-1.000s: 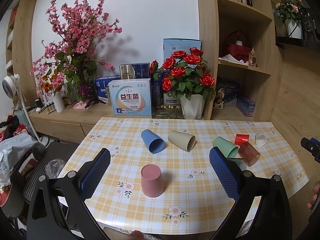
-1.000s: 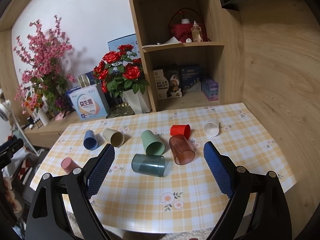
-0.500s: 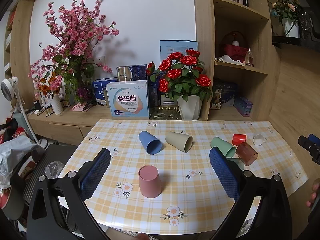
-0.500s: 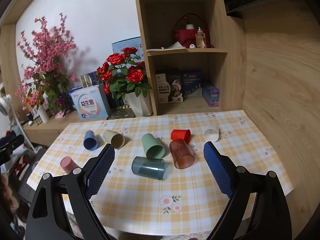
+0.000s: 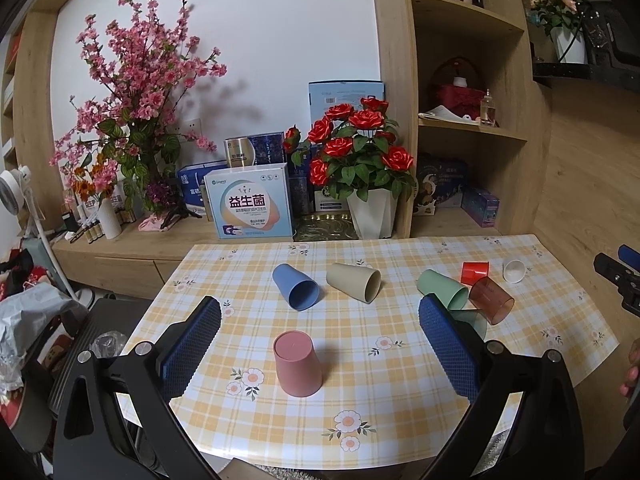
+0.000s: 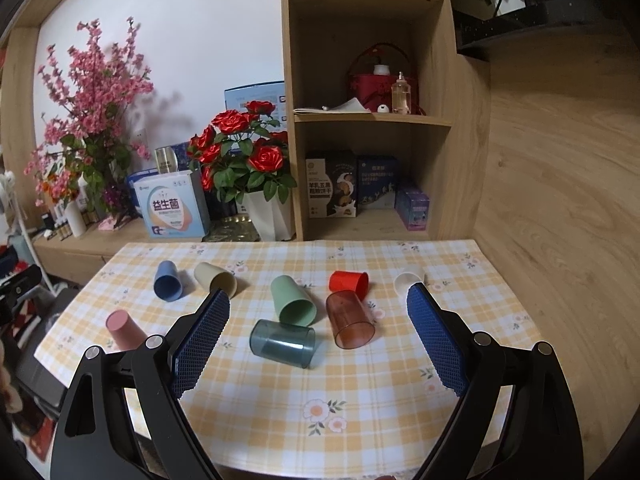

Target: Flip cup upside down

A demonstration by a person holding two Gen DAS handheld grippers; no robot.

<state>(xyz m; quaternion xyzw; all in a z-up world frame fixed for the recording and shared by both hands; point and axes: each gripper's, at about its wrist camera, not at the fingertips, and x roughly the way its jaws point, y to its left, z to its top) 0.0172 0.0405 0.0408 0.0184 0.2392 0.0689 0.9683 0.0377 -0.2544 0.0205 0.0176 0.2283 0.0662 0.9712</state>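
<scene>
Broadly, the checked table (image 5: 400, 412) carries the cups; both the left gripper (image 5: 320, 344) and the right gripper (image 6: 318, 340) gape wide, holding nothing; the pink cup (image 5: 297, 362) stands upside down near the front left; the blue cup (image 5: 296, 286) lies sideways behind it.

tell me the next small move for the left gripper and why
Probably ease the left gripper forward over the pink cup toward the blue cup. The pink one already stands upside down, the blue one lies on its side just behind it, and the jaws are open and empty.
</scene>
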